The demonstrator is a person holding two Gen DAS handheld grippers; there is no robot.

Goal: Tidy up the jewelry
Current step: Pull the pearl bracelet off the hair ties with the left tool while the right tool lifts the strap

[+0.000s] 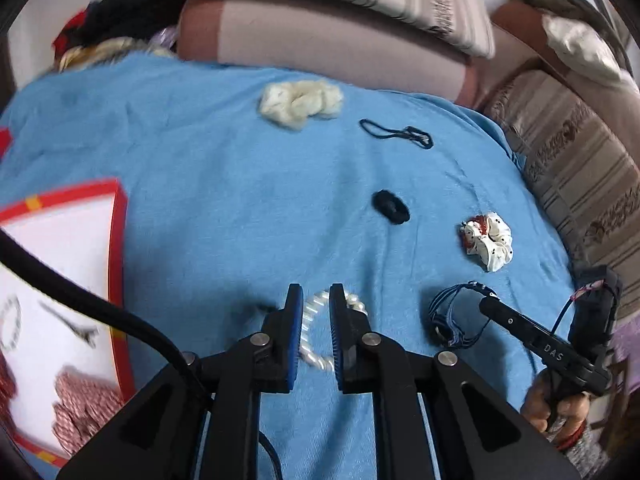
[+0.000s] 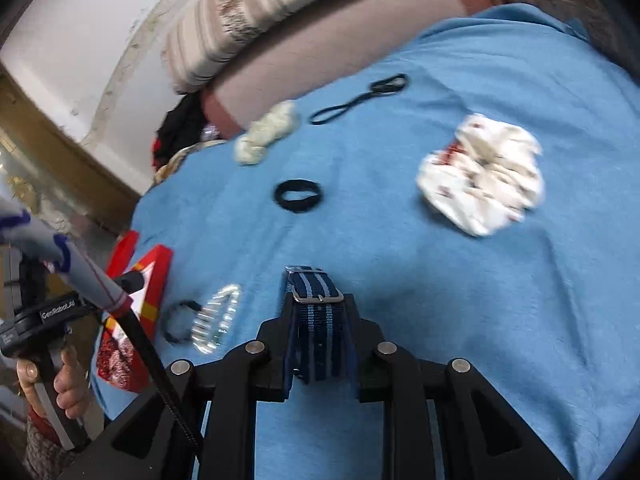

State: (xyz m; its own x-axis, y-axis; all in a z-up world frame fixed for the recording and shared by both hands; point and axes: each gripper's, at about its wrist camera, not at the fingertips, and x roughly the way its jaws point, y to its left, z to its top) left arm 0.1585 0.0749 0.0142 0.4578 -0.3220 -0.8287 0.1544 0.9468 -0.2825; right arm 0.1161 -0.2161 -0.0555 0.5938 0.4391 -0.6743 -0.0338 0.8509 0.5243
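Observation:
My left gripper (image 1: pixel 315 296) is open low over the blue cloth (image 1: pixel 208 152), its fingers straddling one side of a white pearl bracelet (image 1: pixel 314 346). That bracelet also shows in the right wrist view (image 2: pixel 216 320), next to a small black band (image 2: pixel 178 320). My right gripper (image 2: pixel 318 300) is shut on a navy strap with light blue stripes (image 2: pixel 316 312). In the left wrist view the strap (image 1: pixel 452 316) hangs at the right gripper's tip (image 1: pixel 486 304). A red-rimmed white tray (image 1: pixel 60 240) at the left holds a bead bracelet, a hair clip and pink pieces.
On the cloth lie a cream scrunchie (image 1: pixel 300 102), a thin black hair tie (image 1: pixel 396 134), a thick black hair band (image 1: pixel 390 206) and a white and red scrunchie (image 1: pixel 488 244). Striped cushions (image 1: pixel 580 184) border the cloth at the back and right.

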